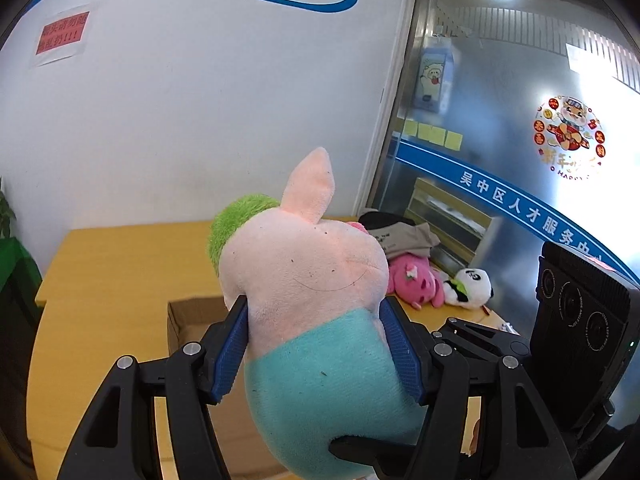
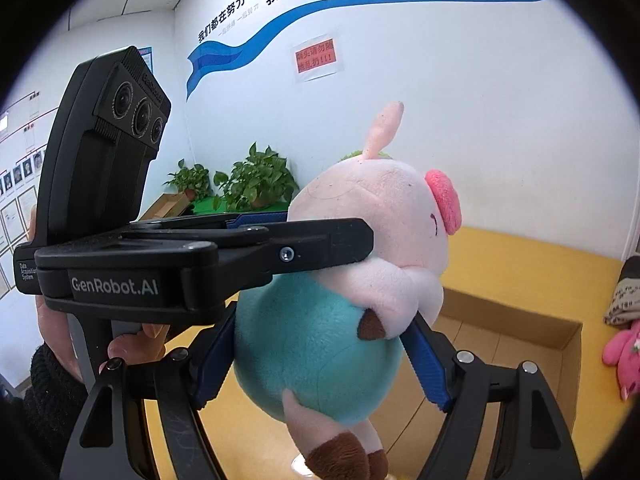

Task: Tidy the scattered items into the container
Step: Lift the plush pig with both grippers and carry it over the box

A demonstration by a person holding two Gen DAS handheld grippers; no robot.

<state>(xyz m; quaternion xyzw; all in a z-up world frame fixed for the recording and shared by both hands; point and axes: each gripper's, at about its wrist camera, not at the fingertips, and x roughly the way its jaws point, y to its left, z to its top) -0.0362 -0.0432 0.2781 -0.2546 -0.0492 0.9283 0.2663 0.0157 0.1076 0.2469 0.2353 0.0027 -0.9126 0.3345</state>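
A pink plush pig [image 1: 316, 280] with a teal body and a green tuft is held in the air above the yellow table. My left gripper [image 1: 316, 348] is shut on its neck and upper body. My right gripper [image 2: 320, 356] is shut on its teal belly [image 2: 312, 360]; the left gripper shows there from the side [image 2: 224, 260], clamped at the pig's neck. The open cardboard box [image 2: 520, 320] lies on the table below and behind the pig; its left wall shows in the left wrist view [image 1: 192, 316].
A pink strawberry plush [image 1: 412, 280], a panda plush [image 1: 472, 286] and a pile of grey clothes [image 1: 404, 236] lie on the table's [image 1: 112, 272] far right. The pink plush also shows in the right wrist view [image 2: 626, 352]. Potted plants [image 2: 256, 180] stand at the far left.
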